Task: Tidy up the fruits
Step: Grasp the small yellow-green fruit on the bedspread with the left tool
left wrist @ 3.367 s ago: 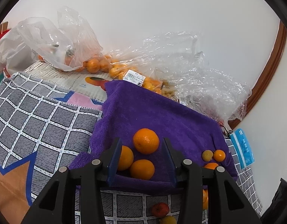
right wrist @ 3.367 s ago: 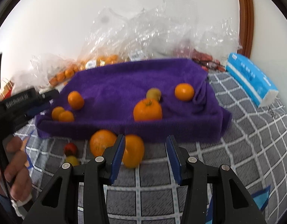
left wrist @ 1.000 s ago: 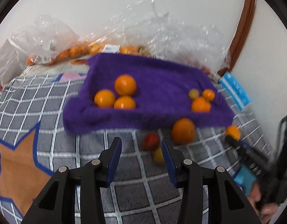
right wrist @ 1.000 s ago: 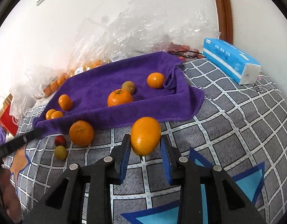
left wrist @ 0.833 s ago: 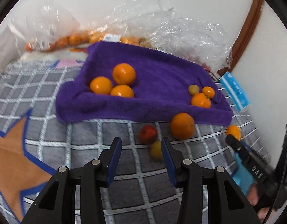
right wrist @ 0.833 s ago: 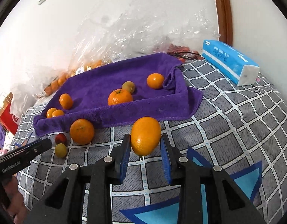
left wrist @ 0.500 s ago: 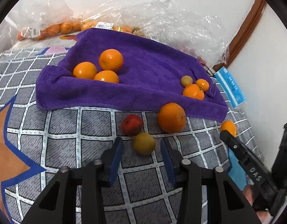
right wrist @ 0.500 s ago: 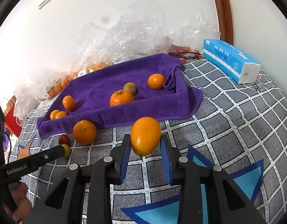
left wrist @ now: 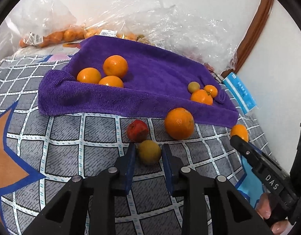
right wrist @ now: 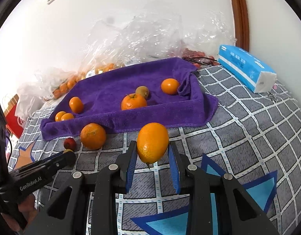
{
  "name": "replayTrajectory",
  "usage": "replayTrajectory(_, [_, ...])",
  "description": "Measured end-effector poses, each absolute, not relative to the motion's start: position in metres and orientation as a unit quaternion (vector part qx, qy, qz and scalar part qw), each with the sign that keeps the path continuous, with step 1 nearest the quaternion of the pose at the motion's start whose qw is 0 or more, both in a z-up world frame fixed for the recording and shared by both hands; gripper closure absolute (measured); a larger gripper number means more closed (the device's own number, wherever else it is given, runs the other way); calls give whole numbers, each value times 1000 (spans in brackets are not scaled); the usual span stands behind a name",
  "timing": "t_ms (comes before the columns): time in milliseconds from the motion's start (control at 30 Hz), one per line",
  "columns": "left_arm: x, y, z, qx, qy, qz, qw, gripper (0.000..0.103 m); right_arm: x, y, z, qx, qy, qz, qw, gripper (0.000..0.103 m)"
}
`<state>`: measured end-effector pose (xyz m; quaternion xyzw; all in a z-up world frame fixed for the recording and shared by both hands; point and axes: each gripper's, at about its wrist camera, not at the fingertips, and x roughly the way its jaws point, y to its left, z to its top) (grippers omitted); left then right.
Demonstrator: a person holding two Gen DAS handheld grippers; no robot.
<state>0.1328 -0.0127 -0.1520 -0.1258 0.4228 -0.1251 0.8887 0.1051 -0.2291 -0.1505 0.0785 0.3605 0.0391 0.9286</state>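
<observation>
two wrist views over a grey checked cloth [left wrist: 68,129] with white grid lines and blue and orange star shapes; what it covers cannot be told. the left hand-held gripper [left wrist: 148,154] points down at a small yellow-green fruit [left wrist: 149,151] lying on the cloth, its blue pads on either side of the fruit and closing on it, the right pad touching, the left just beside it. a small red fruit [left wrist: 137,131] sits touching the yellow one on its far side, and a large orange [left wrist: 179,123] lies near, just in front of the edge of a purple towel [left wrist: 150,72]. on the towel, three oranges [left wrist: 103,72] cluster at the left and two oranges with a small greenish fruit [left wrist: 193,87] at the right. the right hand-held gripper [right wrist: 152,157] is clamped on an oval orange [right wrist: 152,142], held clear above the cloth. behind the towel lie crumpled clear plastic bags [right wrist: 142,39], some with small oranges inside. a blue tissue pack [right wrist: 246,68] lies at the right near a white wall [right wrist: 111,5].
</observation>
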Motion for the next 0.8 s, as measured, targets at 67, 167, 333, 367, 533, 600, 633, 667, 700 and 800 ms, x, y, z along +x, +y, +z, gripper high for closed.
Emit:
replayTrajectory(67, [132, -11, -151, -134, 417, -128, 890, 78, 105, -226, -150, 72, 360, 42, 929, 71])
replayTrajectory(167, [129, -11, -148, -138, 404, -140, 893, 78, 104, -224, -149, 66, 358, 44, 930, 71])
replayTrajectory(333, [125, -13, -142, -132, 387, -130, 903, 78, 102, -220, -147, 55, 351, 41, 934, 71])
replayTrajectory(367, [125, -13, -142, -130, 387, -129, 904, 78, 102, -220, -147, 53, 350, 41, 935, 71])
replayTrajectory(533, [125, -16, -142, -112, 393, -119, 905, 78, 100, -218, -146, 46, 348, 39, 936, 71])
replayTrajectory(600, [125, -16, -142, -111, 395, -117, 905, 78, 100, -218, -146, 46, 347, 41, 936, 71])
replayTrajectory(633, [125, -15, -142, -111, 396, -114, 904, 78, 100, -218, -146, 45, 347, 42, 936, 71])
replayTrajectory(667, [125, -15, -143, -112, 397, -111, 904, 78, 101, -218, -146, 45, 348, 41, 935, 71])
replayTrajectory(700, [125, -14, -143, -112, 397, -108, 905, 78, 101, -217, -147, 45, 350, 41, 935, 71])
replayTrajectory(800, [125, -12, -143, -115, 397, -101, 905, 78, 103, -217, -148, 45, 354, 40, 933, 71])
